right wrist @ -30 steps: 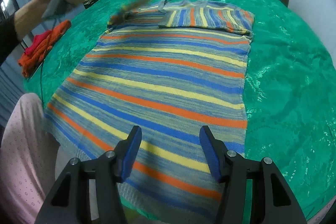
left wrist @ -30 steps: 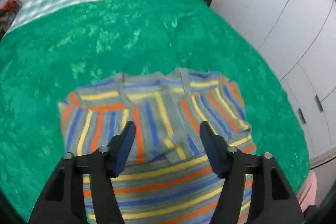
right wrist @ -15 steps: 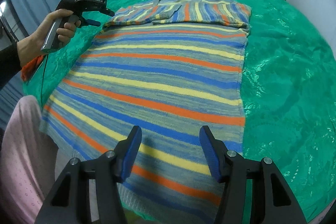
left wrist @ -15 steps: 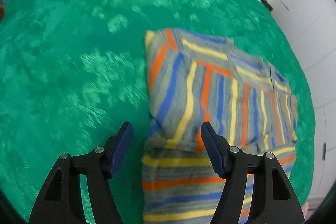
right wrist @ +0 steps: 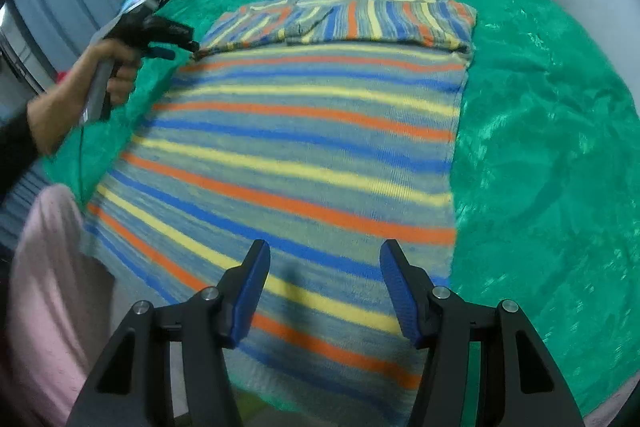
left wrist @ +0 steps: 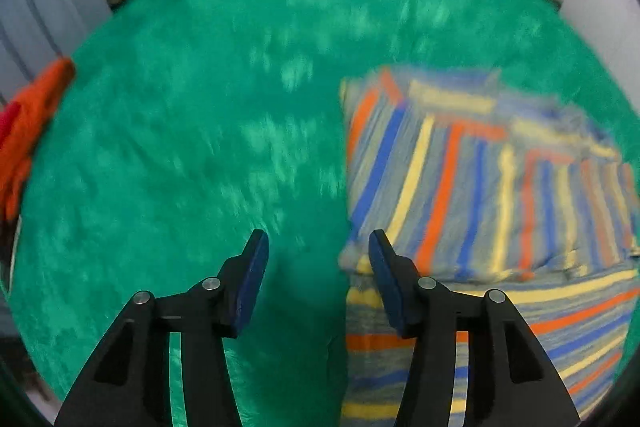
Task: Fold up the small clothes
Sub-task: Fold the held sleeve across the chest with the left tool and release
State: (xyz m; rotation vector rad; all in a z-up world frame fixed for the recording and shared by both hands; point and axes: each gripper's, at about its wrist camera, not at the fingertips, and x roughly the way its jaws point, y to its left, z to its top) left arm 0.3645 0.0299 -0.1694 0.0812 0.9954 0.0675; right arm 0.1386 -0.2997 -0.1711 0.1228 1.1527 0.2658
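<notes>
Striped sweater [right wrist: 304, 147] flat under right gripper [right wrist: 324, 287]; left gripper [left wrist: 316, 267] beside its folded edge (both spread, empty).

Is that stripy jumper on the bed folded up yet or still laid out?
Partly folded: the striped sweater has its sleeves folded across the top, stripes running crosswise there, while the body lies spread flat on the green blanket.

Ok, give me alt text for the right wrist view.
A striped sweater lies flat on a green blanket, sleeves folded across its top. The right gripper hovers open over its hem; the left gripper is at its far left corner.
</notes>
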